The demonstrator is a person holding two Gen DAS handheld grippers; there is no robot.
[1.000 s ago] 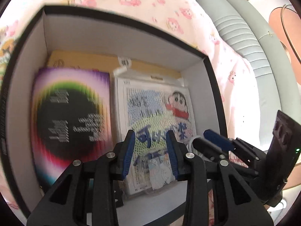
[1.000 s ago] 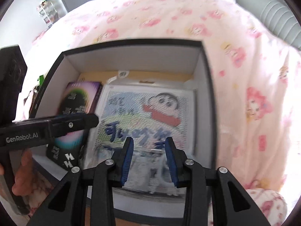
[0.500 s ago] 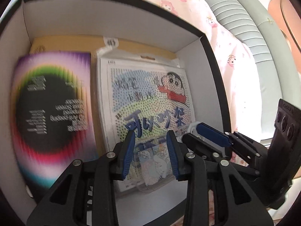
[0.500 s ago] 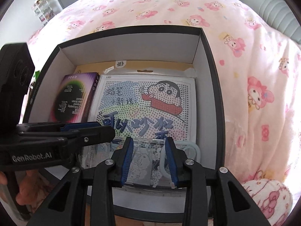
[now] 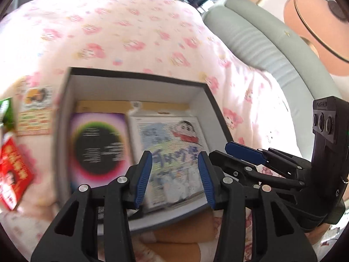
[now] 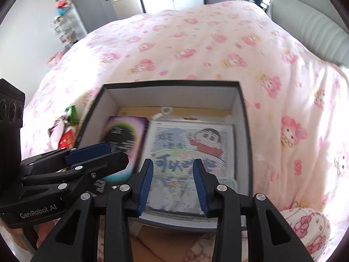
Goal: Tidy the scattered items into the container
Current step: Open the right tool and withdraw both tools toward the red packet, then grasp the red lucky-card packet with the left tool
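Note:
A black box with white inner walls (image 5: 135, 85) (image 6: 174, 95) sits on the pink bed. Inside lie a purple box with a dark oval (image 5: 99, 147) (image 6: 124, 134), a cartoon pegboard pack (image 5: 172, 139) (image 6: 192, 146) and a small clear sleeve with a cartoon card (image 5: 181, 185) (image 6: 172, 194) at its near end. My left gripper (image 5: 174, 174) is open and empty above the box's near edge. My right gripper (image 6: 172, 179) is open and empty beside it. Each gripper shows in the other's view, the left (image 6: 91, 152) and the right (image 5: 244, 152).
Loose items lie on the bedspread left of the box: a red packet (image 5: 13, 174) (image 6: 66, 140), a yellow and white card (image 5: 36, 111) and a green wrapper (image 6: 72, 113). A grey padded headboard (image 5: 272, 50) runs along the right. A cabinet and shelves (image 6: 87, 4) stand beyond the bed.
Both grippers have pulled up and back from inside the box, so the whole box and bedspread now show. The clear sleeve stays in the box, free of both grippers.

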